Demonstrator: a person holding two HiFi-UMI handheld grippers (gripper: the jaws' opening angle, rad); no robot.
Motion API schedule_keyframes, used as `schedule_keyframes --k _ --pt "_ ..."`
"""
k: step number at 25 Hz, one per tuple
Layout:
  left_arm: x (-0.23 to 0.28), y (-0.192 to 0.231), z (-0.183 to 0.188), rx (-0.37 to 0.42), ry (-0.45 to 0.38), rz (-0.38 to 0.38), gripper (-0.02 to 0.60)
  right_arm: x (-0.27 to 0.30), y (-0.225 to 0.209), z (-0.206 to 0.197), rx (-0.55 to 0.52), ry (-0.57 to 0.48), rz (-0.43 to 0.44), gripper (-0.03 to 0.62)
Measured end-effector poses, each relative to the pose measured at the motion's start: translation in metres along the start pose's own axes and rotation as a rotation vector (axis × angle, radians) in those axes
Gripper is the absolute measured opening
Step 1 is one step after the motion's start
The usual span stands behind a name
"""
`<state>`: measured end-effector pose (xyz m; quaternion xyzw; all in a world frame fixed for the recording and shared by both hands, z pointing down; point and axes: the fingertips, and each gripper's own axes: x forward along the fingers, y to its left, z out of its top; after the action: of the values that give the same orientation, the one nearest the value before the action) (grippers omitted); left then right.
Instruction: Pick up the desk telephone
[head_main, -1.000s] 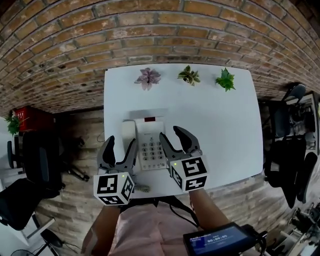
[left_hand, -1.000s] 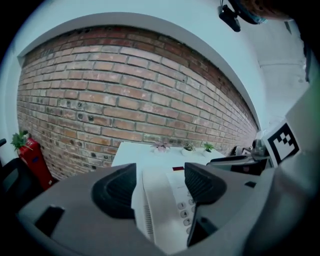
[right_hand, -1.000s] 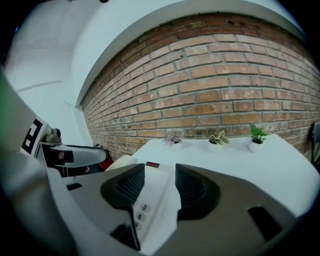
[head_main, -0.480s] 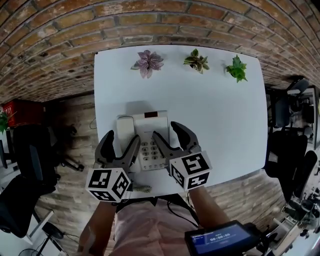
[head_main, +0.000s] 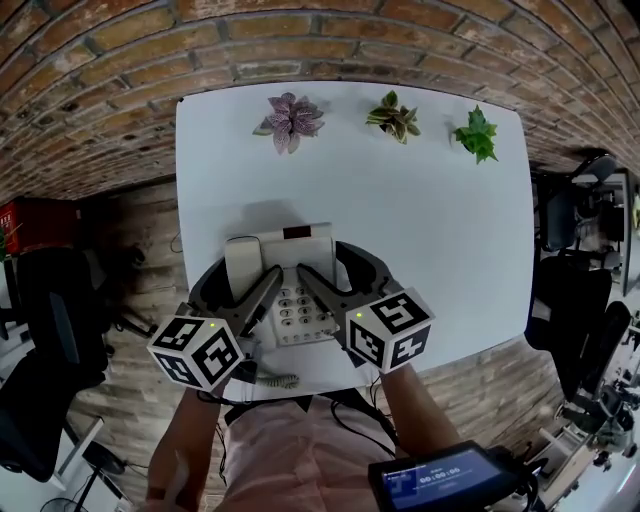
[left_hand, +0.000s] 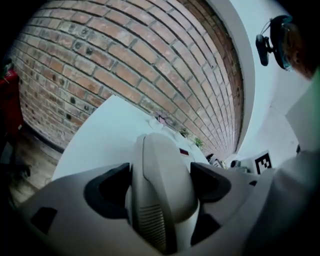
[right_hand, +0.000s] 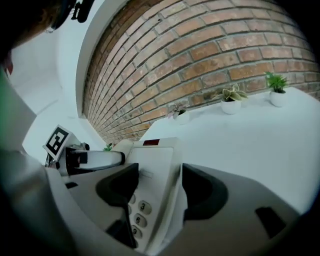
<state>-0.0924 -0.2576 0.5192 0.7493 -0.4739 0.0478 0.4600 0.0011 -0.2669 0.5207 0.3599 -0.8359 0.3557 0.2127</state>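
A beige desk telephone (head_main: 305, 300) sits near the front edge of the white table (head_main: 430, 200), its handset (head_main: 243, 262) resting on the left side. My left gripper (head_main: 238, 282) straddles the handset (left_hand: 162, 170), which fills the gap in the left gripper view. Its jaws are opening and the pads stand beside the handset without pressing it. My right gripper (head_main: 322, 262) straddles the right part of the phone base (right_hand: 155, 165), one finger over the keypad and one past the right edge. Its jaws are also opening, with nothing gripped.
Three small potted plants (head_main: 290, 118) (head_main: 393, 115) (head_main: 476, 135) line the table's far edge under a brick wall. The phone's coiled cord (head_main: 275, 380) hangs off the front edge. Office chairs stand left (head_main: 50, 300) and right (head_main: 575, 300) of the table.
Both grippers have come down onto the telephone and rolled somewhat. Their jaws have spread wider and now reach around the handset and the base.
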Motion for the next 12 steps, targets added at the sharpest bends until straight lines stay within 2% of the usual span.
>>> schedule_keyframes --k 7,12 --pt "0.0085 0.0007 -0.0063 -0.081 0.075 -0.077 0.407 0.007 -0.001 -0.0006 0.049 0.048 0.095 0.288" --pt "0.0051 0.0009 -0.0045 -0.034 0.05 -0.034 0.397 0.0063 0.0007 -0.0014 0.026 0.034 0.095 0.287"
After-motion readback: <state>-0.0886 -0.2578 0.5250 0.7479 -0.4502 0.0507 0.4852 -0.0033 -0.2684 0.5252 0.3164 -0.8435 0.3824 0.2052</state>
